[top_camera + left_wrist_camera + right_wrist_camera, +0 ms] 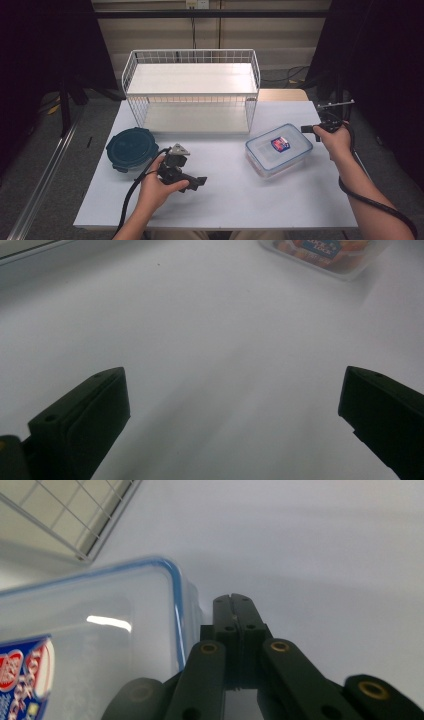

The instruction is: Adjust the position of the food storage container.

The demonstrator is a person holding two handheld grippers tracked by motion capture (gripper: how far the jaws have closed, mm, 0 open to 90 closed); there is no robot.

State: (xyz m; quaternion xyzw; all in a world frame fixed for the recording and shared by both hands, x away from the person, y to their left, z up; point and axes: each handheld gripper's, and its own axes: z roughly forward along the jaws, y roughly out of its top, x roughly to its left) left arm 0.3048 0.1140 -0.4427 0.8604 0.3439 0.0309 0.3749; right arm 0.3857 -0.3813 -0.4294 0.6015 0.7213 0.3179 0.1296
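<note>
A white wire rack (191,90) with two shelves stands at the table's (225,192) far edge. A dark teal round container (132,148) (lid on) sits left of the rack's front, near the table's left edge. Black curtains (380,65) hang on both sides.

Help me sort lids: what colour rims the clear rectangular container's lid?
Blue, running around the clear lid; the right gripper view shows it best.

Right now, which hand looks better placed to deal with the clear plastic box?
Probably the right: its hand-held gripper sits shut beside the clear box. The left hand-held gripper is open, farther off across the table.
</note>
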